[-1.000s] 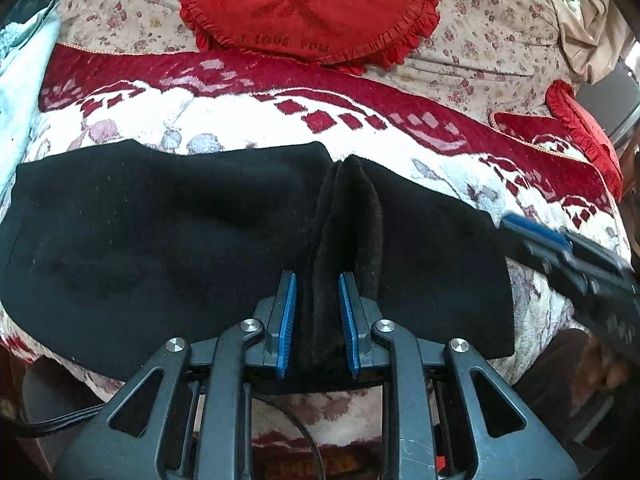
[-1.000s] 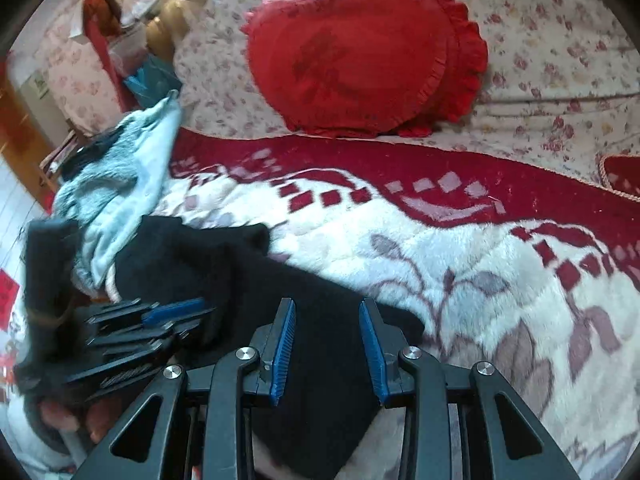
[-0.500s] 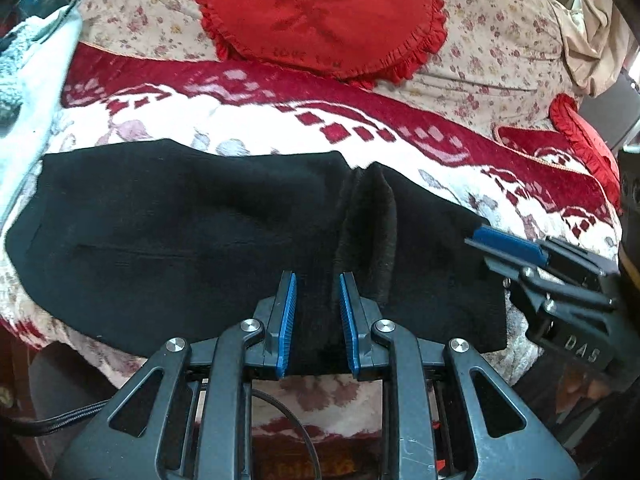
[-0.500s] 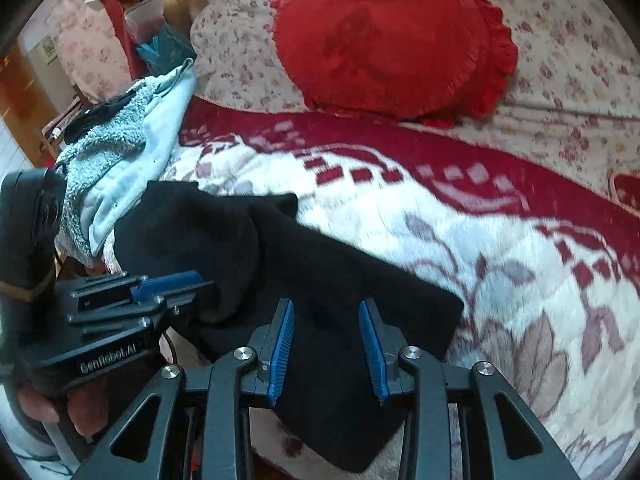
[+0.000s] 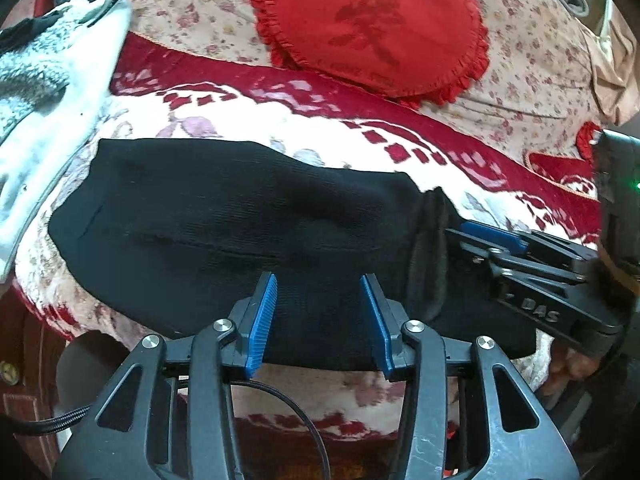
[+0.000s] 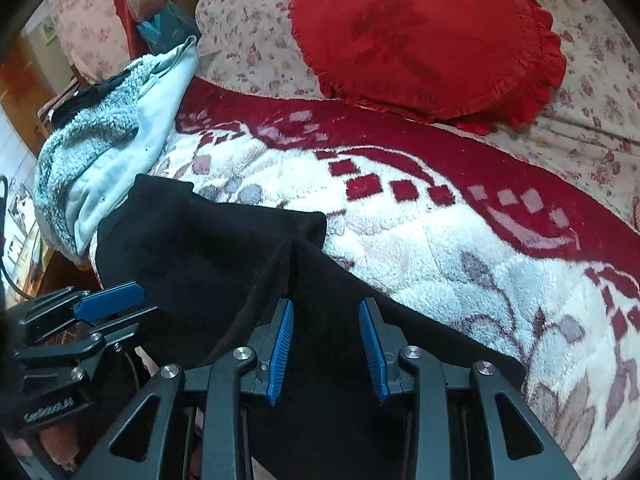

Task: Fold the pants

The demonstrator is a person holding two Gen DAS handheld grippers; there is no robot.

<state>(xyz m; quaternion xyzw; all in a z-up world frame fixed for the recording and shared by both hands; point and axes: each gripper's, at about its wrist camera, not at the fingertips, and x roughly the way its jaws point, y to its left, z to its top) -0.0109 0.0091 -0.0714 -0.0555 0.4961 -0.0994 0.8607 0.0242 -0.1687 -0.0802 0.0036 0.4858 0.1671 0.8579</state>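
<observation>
Black pants (image 5: 224,216) folded flat on blanket (image 5: 320,136), ridge at 3 o'clock. Left gripper (image 5: 320,312) jaws opening, gripping nothing; right gripper (image 6: 326,340) half-open above cloth, empty.

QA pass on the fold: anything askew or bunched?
One thing: the black pants lie mostly flat on the blanket, but a raised ridge of bunched fabric stands near the right gripper.
</observation>
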